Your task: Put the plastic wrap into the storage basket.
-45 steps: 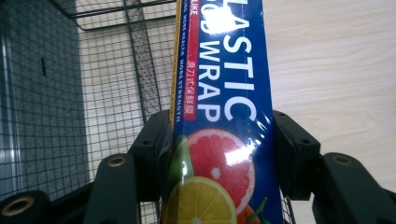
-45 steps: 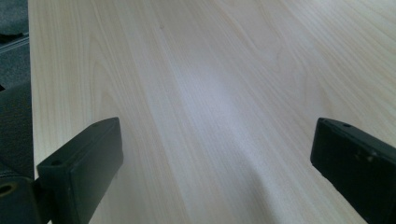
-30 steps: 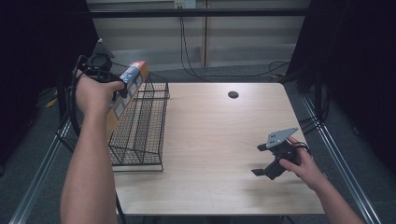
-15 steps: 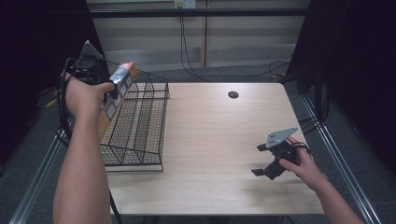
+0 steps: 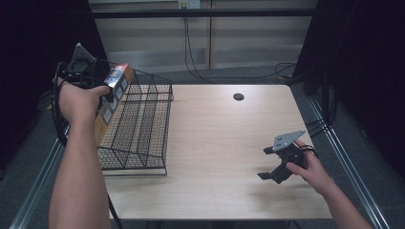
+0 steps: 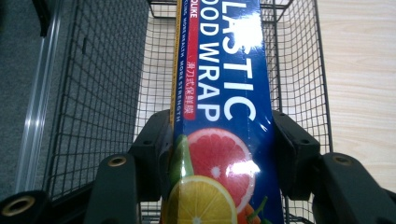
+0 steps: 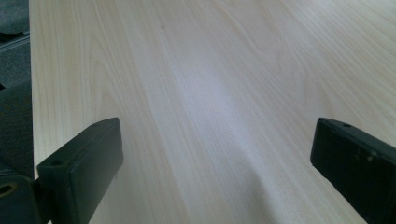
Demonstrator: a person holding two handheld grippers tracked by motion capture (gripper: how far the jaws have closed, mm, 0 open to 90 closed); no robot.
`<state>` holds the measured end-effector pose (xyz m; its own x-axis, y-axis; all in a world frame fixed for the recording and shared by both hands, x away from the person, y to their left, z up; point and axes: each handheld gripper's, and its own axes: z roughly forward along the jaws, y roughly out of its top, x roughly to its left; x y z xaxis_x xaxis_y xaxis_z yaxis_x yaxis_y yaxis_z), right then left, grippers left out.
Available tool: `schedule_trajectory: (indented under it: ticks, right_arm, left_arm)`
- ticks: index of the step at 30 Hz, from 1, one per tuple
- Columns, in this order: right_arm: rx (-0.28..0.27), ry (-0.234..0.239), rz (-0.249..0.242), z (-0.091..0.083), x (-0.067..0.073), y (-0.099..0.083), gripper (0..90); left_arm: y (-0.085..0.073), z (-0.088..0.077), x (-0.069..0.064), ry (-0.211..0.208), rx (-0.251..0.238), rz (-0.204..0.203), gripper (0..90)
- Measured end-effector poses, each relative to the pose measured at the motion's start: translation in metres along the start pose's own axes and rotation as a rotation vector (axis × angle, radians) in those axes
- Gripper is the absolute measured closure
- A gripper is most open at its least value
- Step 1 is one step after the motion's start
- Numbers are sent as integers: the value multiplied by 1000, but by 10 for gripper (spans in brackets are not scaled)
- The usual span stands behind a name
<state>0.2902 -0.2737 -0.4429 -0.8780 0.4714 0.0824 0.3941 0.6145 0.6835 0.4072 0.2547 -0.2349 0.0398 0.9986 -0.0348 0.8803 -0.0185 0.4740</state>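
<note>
Where the high view's upper left shows the left gripper (image 5: 102, 88) raised over the rack (image 5: 138, 143), it clamps the wrap box (image 5: 112, 98): light, stiff, glossy, best held mid-length. Left gripper view: jaws squeeze both sides. Right gripper view: the right gripper (image 7: 215, 172) gapes over the table (image 7: 210, 70).

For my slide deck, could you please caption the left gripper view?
Left gripper clamps a plastic wrap box above the wire basket.

Pale wood table (image 5: 224, 143) — dark round hole (image 5: 238, 97)
</note>
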Motion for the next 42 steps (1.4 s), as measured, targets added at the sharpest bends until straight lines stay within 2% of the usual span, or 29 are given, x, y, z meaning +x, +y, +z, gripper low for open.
schedule_trajectory:
  ticks: [13,17,26,29,42]
  right_arm:
    - [7,4,0,1,1,0,24]
    - [8,1,3,1,1,0,23]
    - [10,-8,-4,1,2,0,24]
    - [11,-4,-3,1,2,0,23]
    - [11,-5,-5,1,2,0,23]
  left_arm:
    - [-7,4,15,5,-1,-53,456]
    - [-9,6,17,10,5,-55,455]
    - [-13,13,21,15,12,-91,454]
    - [-13,14,21,18,23,-78,453]
    - [-14,22,16,8,41,-73,451]
